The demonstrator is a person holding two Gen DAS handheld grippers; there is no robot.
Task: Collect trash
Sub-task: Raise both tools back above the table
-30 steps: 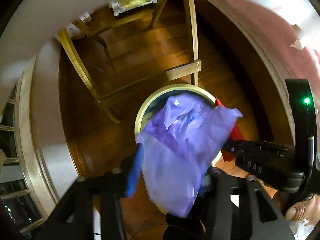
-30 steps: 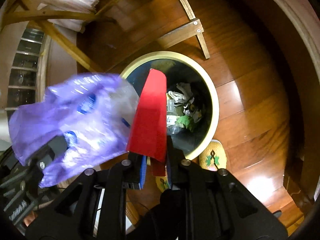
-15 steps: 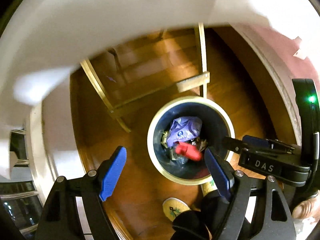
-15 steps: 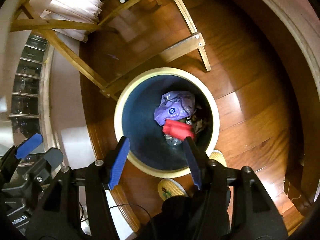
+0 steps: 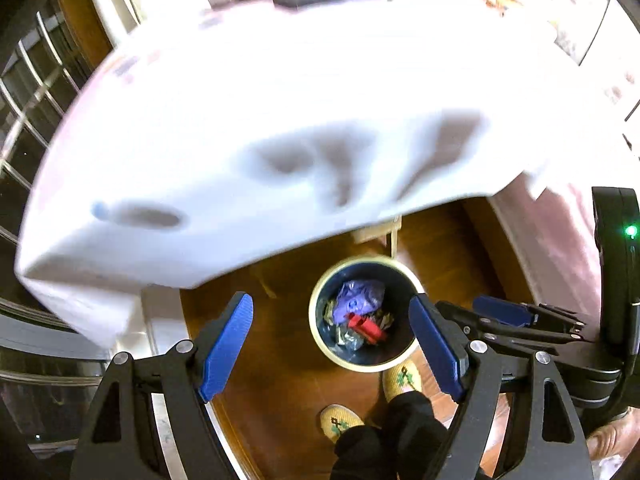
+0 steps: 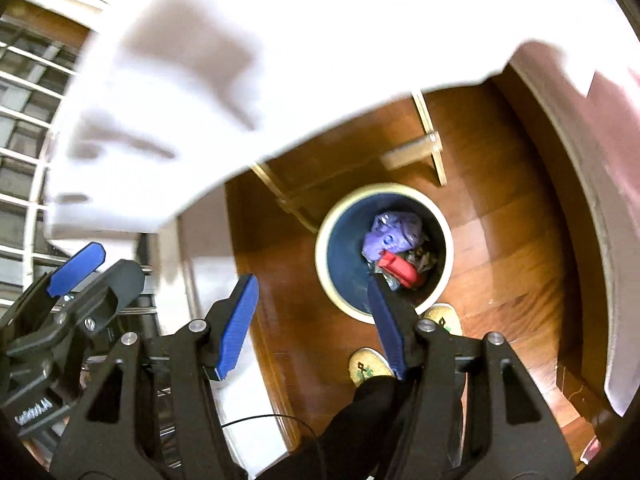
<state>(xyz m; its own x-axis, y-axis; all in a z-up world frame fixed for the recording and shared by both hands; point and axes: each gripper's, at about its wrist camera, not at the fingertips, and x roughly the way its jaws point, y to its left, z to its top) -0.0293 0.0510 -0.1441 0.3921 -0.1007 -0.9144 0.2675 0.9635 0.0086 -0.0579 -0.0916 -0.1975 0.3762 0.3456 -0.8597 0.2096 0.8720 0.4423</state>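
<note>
I saw the round trash bin (image 5: 362, 363) standing on the wooden floor (image 6: 500, 240), below the edge of the white desk (image 5: 280, 100). Inside it lay the purple bag (image 6: 392, 236), crumpled, and the red package (image 6: 400, 270) just beside it at about five o'clock. The long axis of the red package ran from ten o'clock to four o'clock in the right view. My left hand-held gripper (image 5: 332, 344) was spread wide and held nothing. My right hand-held gripper (image 6: 312, 320) was also spread and empty. Two yellow slippers (image 6: 368, 364) stood near the bin.
</note>
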